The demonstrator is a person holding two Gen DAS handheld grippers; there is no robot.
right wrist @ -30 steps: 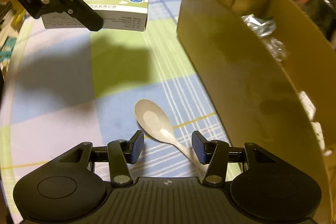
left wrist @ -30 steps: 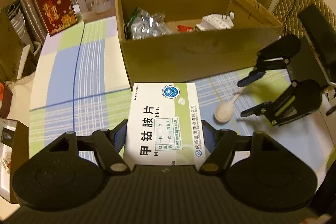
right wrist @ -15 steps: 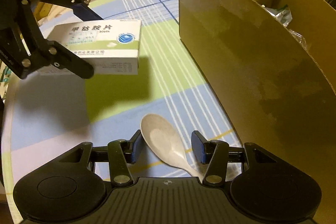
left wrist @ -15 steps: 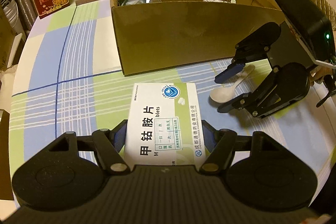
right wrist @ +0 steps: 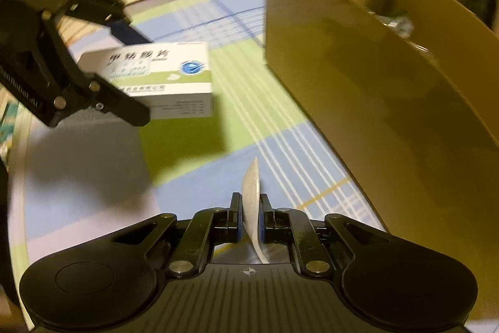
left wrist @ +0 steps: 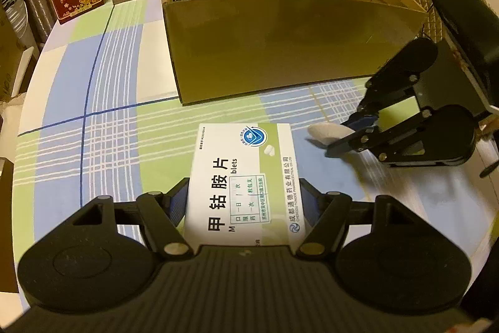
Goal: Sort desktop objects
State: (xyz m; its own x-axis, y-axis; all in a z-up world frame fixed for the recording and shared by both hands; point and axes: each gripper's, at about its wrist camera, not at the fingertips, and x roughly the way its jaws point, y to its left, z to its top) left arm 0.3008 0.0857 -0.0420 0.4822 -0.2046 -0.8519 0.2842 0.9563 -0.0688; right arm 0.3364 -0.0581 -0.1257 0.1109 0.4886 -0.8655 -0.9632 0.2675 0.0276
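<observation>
- right gripper (right wrist: 249, 220): a second ago its fingers were spread either side of the spoon (right wrist: 252, 192); now they are pressed in on it. the spoon, flat on the bench half a second back, is now turned on edge between the pads.
- in the left wrist view the spoon's pale bowl (left wrist: 327, 131) is seen poking out past the right gripper's (left wrist: 355, 133) fingertips, low over the checked cloth of the bench (left wrist: 93, 114); whether it has left the cloth cannot be told.
- meaning for the task, judged: the spoon is secured, so the pick is done and only the carry to the cardboard box (right wrist: 389, 83) seems left.
- the grip sits on the spoon's neck, bowl forward of the fingers, handle running back under the gripper body; a thin edge-on hold, so twisting in the pads is a risk.
- left gripper (left wrist: 243, 202): unchanged, fingers held apart by the white-and-green medicine box (left wrist: 243, 177) pinched across its width, label up.
- the medicine box is seen lower against the cardboard box (left wrist: 280, 42) than a second ago; it is held above the bench, with its shadow on the cloth below in the right wrist view (right wrist: 156, 83).
- both held things lie just in front of the cardboard box's near wall, medicine box left of the spoon.
- right wrist view is motion-blurred; fine contact detail is limited.
</observation>
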